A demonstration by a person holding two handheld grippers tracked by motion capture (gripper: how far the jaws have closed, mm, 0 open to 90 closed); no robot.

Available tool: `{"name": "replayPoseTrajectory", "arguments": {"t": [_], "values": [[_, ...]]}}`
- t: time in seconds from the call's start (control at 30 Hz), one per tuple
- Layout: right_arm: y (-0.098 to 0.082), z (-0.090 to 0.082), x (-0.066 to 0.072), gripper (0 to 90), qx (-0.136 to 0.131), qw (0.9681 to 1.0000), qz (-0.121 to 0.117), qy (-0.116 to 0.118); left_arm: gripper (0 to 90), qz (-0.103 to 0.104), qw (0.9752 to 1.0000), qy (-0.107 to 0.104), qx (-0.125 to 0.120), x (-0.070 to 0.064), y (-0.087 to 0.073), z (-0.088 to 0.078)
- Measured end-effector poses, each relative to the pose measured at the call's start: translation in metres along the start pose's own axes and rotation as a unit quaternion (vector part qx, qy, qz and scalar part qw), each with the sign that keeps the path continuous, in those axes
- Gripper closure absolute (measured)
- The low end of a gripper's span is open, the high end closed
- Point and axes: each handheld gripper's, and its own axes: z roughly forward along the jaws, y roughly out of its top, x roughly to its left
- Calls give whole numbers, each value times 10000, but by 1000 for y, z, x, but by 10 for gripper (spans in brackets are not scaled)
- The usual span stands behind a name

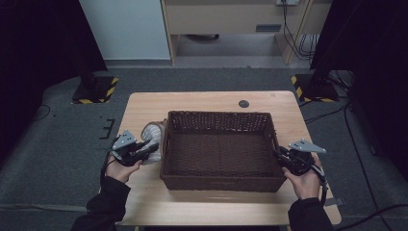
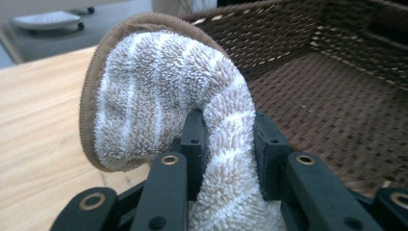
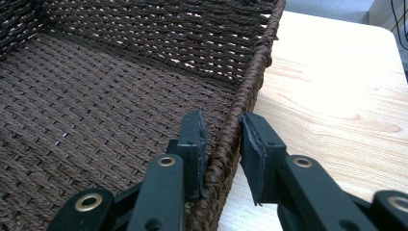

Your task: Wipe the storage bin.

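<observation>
At left of centre in the high view, left hand-held gripper clamped on a striped towel, lifted just beside the left wall of the brown wicker basket on the counter. At right, right hand-held gripper pinching the basket's right rim, pads against the weave.

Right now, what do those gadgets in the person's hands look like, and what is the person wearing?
Each hand holds a black tool: the left gripper and right gripper each carry a grey three-cornered plate on top. Up close, the fingers are flat black pads on black link bars with brass-coloured rivets. A dark cable trails from the right one. The person wears dark long sleeves.
</observation>
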Motion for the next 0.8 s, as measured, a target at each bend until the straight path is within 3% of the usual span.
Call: {"name": "replayPoseTrajectory", "arguments": {"t": [0.2,0.3,0.37,0.4,0.5,0.57,0.7,0.8], "values": [[0,0,0,707,-16,10000,-38,-12,698,130,9997,-83,196,-5,-7,10],[0,0,0,707,-15,10000,-41,-14,699,30,9995,-126,292,-3,-15,13],[0,0,1,708,-17,10000,-49,-33,699,43,9989,-142,446,-4,-21,18],[0,0,1,709,-11,10000,-51,-43,699,116,9976,-147,661,-6,-27,25],[0,0,2,711,12,10000,-67,-64,700,203,9966,-161,776,-7,-29,32],[0,0,3,710,11,10000,-11,-65,700,287,9963,-94,801,-3,-23,35],[0,2,7,707,-21,9999,110,-78,697,261,9967,-24,762,5,-24,36],[1,3,10,708,-1,9999,47,-156,696,286,9944,-2,1013,8,-34,42]]}}
